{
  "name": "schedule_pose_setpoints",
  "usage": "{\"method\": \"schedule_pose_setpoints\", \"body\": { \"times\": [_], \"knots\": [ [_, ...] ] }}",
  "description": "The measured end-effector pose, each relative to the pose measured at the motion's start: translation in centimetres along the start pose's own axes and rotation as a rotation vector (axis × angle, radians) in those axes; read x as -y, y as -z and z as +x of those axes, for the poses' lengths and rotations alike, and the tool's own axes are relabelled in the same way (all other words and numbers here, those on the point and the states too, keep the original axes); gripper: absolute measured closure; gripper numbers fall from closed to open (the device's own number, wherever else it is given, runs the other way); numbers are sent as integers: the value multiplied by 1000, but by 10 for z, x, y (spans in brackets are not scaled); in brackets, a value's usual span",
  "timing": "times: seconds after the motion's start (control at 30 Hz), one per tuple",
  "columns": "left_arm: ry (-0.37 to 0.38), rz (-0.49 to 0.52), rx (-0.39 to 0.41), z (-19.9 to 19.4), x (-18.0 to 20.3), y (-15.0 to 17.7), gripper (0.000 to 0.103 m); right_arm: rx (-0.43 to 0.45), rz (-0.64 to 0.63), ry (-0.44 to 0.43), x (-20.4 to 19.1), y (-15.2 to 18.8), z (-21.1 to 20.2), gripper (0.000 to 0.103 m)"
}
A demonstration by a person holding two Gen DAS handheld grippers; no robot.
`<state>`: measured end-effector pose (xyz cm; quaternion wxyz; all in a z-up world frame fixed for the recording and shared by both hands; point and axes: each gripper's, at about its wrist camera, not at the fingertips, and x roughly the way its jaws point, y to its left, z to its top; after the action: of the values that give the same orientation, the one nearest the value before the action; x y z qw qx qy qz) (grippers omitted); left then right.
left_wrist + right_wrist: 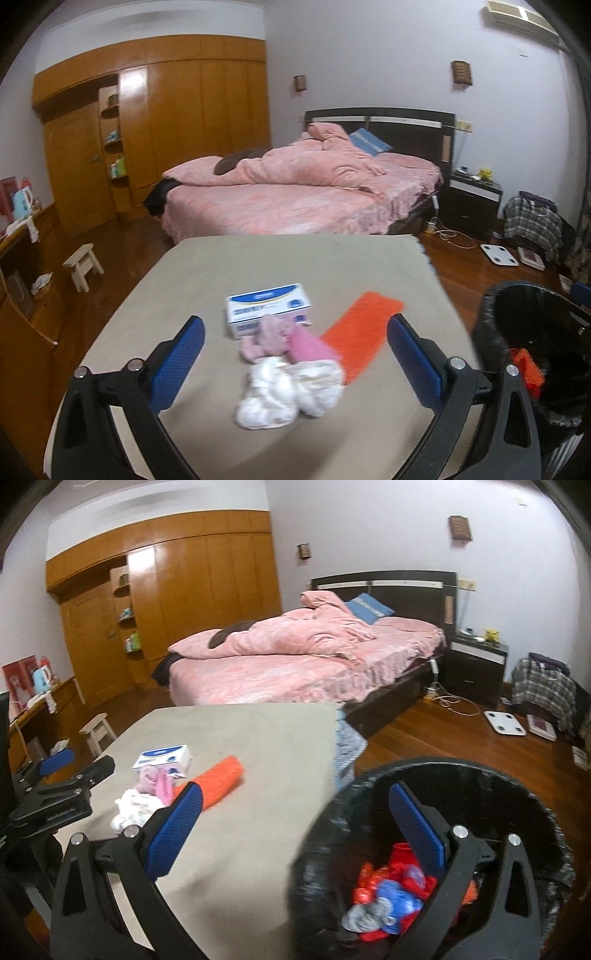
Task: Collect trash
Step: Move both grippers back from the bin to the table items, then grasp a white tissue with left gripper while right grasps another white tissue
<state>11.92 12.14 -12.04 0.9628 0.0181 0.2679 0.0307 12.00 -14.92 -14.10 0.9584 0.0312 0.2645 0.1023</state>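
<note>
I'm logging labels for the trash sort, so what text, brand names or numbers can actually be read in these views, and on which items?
None can be read.
White and blue box on the table: printed lines and a round logo, too blurred to read.
Red and blue wrappers in the black bin: print not legible.
Red boxes on the side desk: too small and blurred.

The box (268,308) print is blurred, perhaps unreadable; the bin (480,775) is cut off.

My left camera looks low over the table (207,266), my right over the bin (480,775); both face the bed (295,199).
</note>
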Motion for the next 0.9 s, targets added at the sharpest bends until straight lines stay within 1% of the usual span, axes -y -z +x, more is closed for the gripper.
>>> {"method": "schedule_pose_setpoints", "body": {
  "times": [0.17,0.4,0.63,0.77,0.9],
  "knots": [
    [-33,-24,-23,10,-21,8,6,1,-28,-32,-22,1,20,5],
    [-56,-38,-60,22,-39,25,6,-45,-29,-60,-41,10,51,5],
    [-48,-57,-113,43,-45,38,6,-83,-37,-62,-49,17,79,5],
    [-40,-62,-135,54,-47,45,7,-97,-50,-62,-52,21,87,5],
    [-24,-70,-159,63,-46,50,9,-109,-63,-62,-55,25,93,5]
  ]
}}
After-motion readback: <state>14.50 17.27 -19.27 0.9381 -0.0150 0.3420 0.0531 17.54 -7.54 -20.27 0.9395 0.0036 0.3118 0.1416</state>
